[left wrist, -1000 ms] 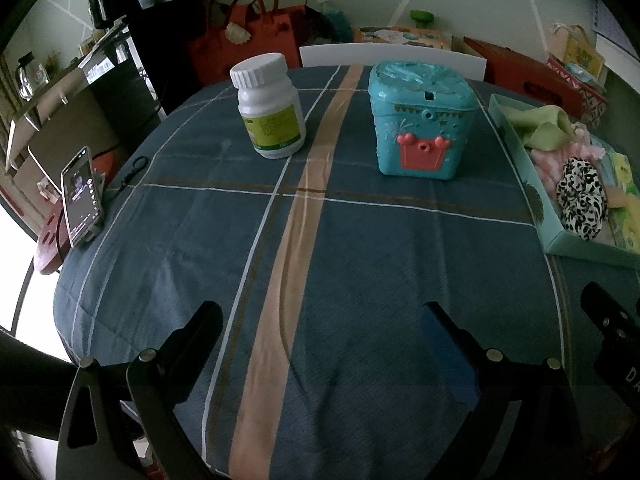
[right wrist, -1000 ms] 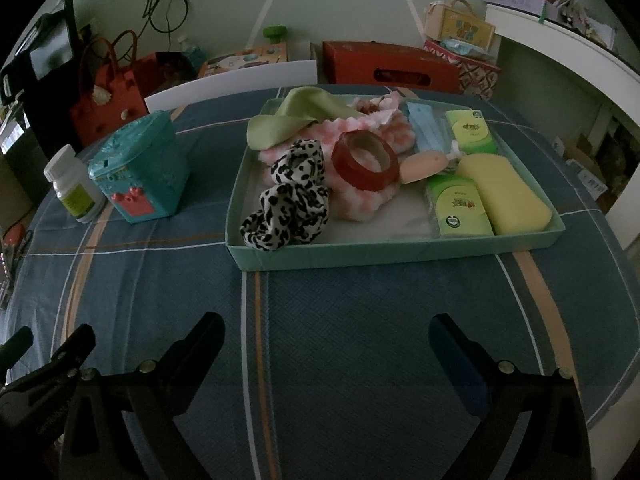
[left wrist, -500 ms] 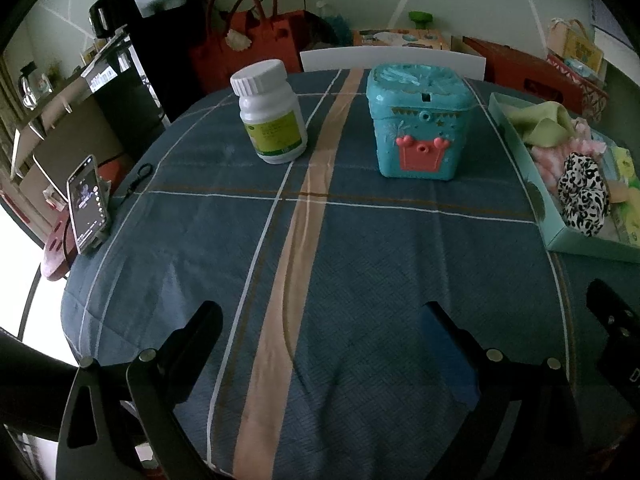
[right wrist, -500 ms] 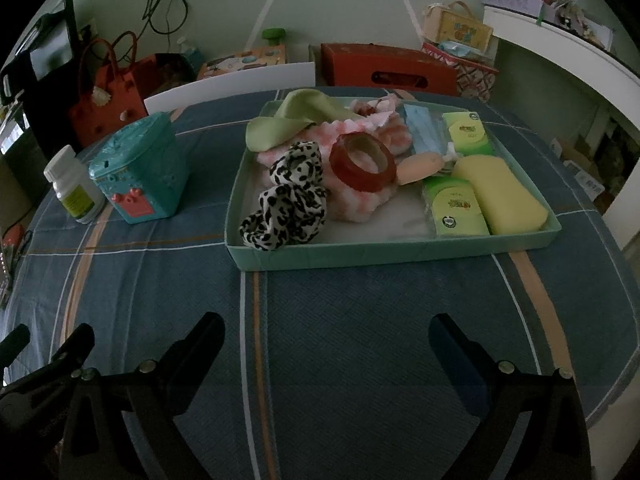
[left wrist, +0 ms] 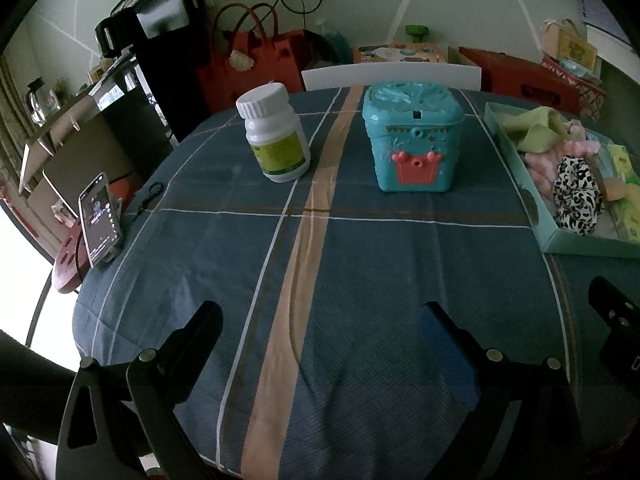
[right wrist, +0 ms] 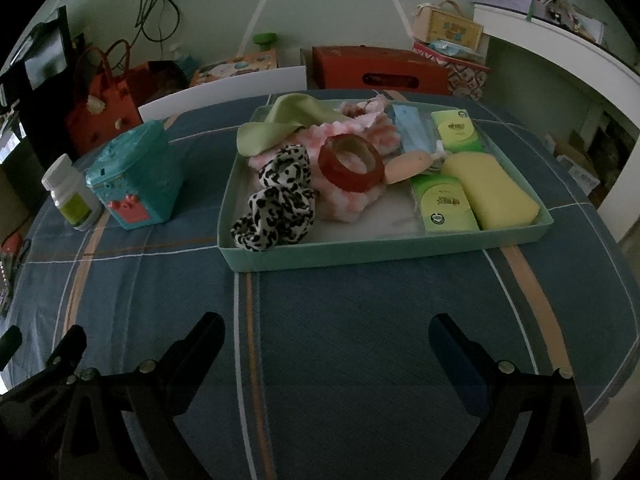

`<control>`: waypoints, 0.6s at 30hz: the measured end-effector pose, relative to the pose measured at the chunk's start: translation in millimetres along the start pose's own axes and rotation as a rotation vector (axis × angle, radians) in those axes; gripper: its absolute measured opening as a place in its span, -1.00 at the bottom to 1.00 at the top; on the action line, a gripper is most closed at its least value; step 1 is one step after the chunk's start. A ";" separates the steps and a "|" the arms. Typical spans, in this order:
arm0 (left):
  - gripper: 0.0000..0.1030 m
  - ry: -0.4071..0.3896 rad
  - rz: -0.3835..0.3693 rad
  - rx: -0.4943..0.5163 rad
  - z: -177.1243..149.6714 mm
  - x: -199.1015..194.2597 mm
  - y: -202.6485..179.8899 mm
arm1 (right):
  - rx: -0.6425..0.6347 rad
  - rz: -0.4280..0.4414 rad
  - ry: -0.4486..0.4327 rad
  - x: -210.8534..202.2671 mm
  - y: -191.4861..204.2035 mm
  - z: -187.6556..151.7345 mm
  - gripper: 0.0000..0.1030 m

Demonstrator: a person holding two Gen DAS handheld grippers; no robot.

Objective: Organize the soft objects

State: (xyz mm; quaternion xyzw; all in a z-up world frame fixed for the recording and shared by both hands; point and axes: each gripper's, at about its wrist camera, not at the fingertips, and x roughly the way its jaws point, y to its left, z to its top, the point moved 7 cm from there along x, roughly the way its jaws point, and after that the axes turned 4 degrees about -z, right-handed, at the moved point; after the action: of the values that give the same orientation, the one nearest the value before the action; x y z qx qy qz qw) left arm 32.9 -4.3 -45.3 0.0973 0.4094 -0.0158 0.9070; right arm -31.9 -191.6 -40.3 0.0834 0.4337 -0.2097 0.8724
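— So what's changed?
— Barely anything: the left gripper [left wrist: 320, 320] drifted back a touch, the right gripper [right wrist: 326, 330] holds; jaws wide, empty.
— The soft things?
— Untouched in the tray [right wrist: 384, 254] on the worktop.

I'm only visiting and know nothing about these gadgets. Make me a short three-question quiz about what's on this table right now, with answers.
1. True or false: the left gripper and the right gripper are both open and hold nothing.
2. What lies on top of the pink fluffy cloth in the tray? A) red tape roll B) white bottle C) phone
3. Fill in: the white bottle stands beside the teal ____ on the tablecloth.

Key
1. True.
2. A, the red tape roll.
3. Box: the teal box, apart from the bottle, both outside the tray.
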 end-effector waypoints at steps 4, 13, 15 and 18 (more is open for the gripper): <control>0.91 -0.004 0.004 0.000 0.6 0.3 0.8 | 0.002 -0.001 -0.006 -1.6 -0.3 0.1 1.00; 0.91 -0.006 0.005 0.007 1.2 0.9 0.0 | 0.001 -0.002 -0.006 -1.6 0.4 0.0 1.00; 0.91 -0.004 0.004 0.006 1.1 1.0 0.1 | 0.000 -0.002 -0.007 -1.9 0.5 0.0 1.00; 0.91 0.000 0.000 0.005 1.3 1.4 0.4 | 0.001 -0.003 -0.008 -2.3 0.4 0.1 1.00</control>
State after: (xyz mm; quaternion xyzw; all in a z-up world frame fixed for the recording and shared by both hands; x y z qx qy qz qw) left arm 34.9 -4.1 -45.5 0.0996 0.4091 -0.0170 0.9069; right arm -32.9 -190.7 -38.4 0.0824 0.4303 -0.2115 0.8737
